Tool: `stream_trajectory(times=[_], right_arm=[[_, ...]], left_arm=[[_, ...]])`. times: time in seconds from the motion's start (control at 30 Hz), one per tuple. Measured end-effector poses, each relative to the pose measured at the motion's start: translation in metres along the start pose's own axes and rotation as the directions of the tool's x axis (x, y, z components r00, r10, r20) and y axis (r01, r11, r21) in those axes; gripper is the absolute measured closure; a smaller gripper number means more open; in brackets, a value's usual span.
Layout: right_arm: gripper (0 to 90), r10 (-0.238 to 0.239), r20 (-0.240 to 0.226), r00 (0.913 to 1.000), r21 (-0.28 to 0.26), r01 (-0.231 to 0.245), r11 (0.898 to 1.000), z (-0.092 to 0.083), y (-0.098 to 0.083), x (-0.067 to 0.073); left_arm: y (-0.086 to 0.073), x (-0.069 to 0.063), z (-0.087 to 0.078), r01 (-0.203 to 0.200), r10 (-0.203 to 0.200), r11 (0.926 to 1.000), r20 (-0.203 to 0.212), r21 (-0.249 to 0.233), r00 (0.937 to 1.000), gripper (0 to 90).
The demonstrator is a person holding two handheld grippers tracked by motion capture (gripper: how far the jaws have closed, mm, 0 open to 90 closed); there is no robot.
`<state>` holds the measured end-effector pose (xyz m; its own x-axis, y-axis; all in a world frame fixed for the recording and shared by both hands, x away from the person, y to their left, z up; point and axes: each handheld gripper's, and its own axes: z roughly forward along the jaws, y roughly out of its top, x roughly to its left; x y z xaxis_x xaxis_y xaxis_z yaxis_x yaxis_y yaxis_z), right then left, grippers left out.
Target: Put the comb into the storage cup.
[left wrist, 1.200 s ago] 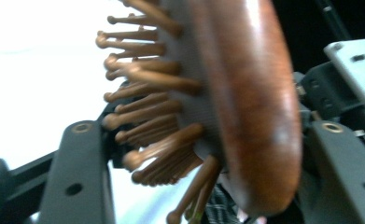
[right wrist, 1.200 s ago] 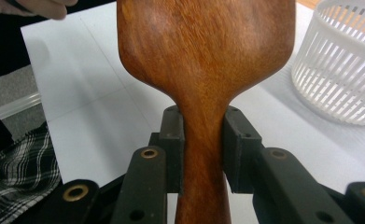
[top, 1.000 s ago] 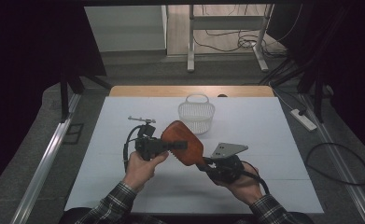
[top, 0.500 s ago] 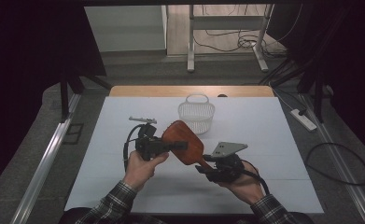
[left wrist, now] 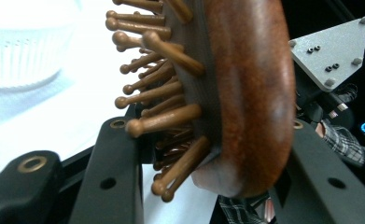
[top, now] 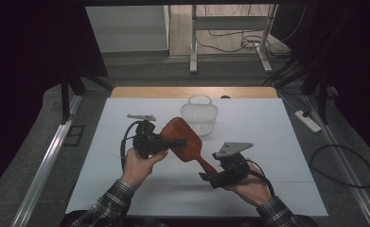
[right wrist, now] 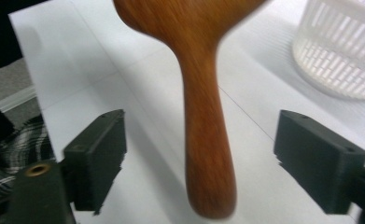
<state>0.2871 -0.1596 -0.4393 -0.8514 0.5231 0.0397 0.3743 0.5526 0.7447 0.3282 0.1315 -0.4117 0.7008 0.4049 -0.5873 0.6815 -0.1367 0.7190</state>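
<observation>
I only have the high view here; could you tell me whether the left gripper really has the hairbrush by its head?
Observer: Yes. In the left gripper view the left gripper is shut on the hairbrush, one jaw on the bristle side, the other on the smooth back.
Operator: Thank you. And is the right gripper gripping the handle?
Observer: No. In the right gripper view the right gripper has just been opening; the handle hangs between its jaws with a gap on each side.
Operator: Is the basket close by?
Observer: The white basket stands on the table beyond the brush, apart from it.

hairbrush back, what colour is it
Reddish-brown wood; the hairbrush shows it best in the left gripper view.
</observation>
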Motion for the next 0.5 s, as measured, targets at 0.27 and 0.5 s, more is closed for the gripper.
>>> stream_trajectory(times=[0.27,0.5], right_arm=[[6.7,0.034,0.030,0.9990,0.040,-0.035,0.999,-0.005,-0.005,-0.006],[0.0,0.027,0.057,0.9980,0.056,-0.031,0.998,-0.012,-0.013,-0.010]], left_arm=[[0.010,0.000,-0.008,-0.026,0.025,0.9997,-0.031,-0.003,0.9992,60.3],[0.020,0.000,-0.018,-0.038,0.037,0.9992,-0.067,-0.011,0.9971,60.3]])
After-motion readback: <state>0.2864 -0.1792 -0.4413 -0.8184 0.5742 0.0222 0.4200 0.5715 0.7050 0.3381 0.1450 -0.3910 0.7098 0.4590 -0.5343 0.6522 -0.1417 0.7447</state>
